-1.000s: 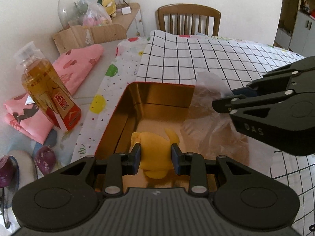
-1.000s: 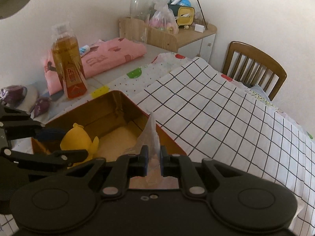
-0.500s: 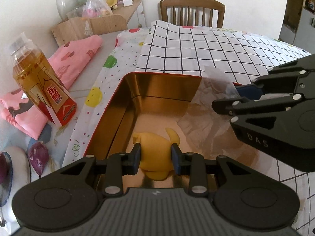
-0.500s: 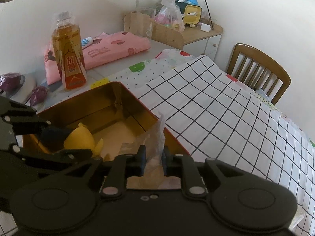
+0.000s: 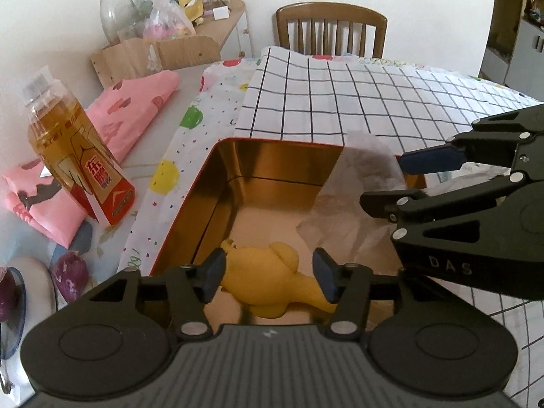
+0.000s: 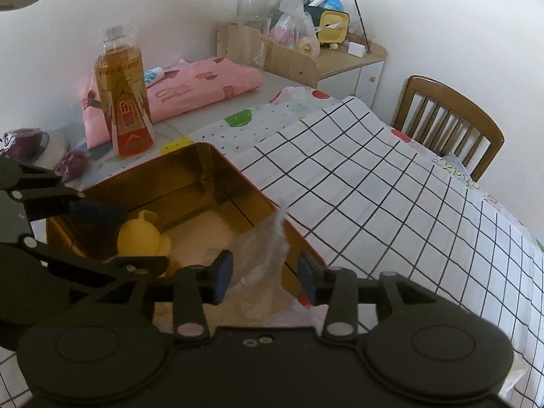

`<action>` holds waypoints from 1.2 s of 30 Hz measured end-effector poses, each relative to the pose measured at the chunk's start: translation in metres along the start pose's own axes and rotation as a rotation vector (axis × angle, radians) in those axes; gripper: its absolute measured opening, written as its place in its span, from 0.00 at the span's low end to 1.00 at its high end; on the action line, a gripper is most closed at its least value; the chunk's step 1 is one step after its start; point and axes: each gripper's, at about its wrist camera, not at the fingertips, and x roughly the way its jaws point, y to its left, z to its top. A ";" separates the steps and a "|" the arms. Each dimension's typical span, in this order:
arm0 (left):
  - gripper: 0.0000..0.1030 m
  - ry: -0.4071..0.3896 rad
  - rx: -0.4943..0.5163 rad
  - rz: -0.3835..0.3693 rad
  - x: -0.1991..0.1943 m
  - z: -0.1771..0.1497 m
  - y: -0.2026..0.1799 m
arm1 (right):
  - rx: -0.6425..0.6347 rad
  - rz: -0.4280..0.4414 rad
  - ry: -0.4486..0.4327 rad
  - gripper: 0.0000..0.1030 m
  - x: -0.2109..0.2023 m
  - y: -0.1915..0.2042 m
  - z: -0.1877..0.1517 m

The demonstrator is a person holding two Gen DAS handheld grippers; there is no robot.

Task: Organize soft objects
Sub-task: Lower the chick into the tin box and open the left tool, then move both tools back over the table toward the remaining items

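A yellow soft toy (image 5: 268, 278) lies inside an open gold tin box (image 5: 272, 159) with a red rim. My left gripper (image 5: 268, 277) is open, its fingers apart on either side of the toy. A clear plastic bag (image 6: 263, 248) hangs over the box's right edge and also shows in the left wrist view (image 5: 360, 183). My right gripper (image 6: 265, 273) is open with the bag between its fingers, not pinched. The toy also shows in the right wrist view (image 6: 142, 238).
A tea bottle (image 5: 71, 156) stands left of the box, with a pink folded cloth (image 5: 136, 108) behind it. Purple items (image 5: 69, 273) lie at the near left. The checked tablecloth (image 5: 357, 102) covers the table; a wooden chair (image 5: 331, 29) stands at the far end.
Both grippers have opened. The left one let go of the yellow toy, which now lies in the box. The right one let go of the plastic bag.
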 end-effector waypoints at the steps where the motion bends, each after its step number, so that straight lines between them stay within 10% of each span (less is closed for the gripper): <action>1: 0.55 -0.005 0.000 -0.003 -0.002 0.000 0.000 | 0.002 -0.002 -0.004 0.45 -0.002 -0.001 0.000; 36: 0.69 -0.228 0.037 -0.106 -0.107 -0.013 -0.009 | 0.178 -0.031 -0.211 0.86 -0.130 -0.002 -0.017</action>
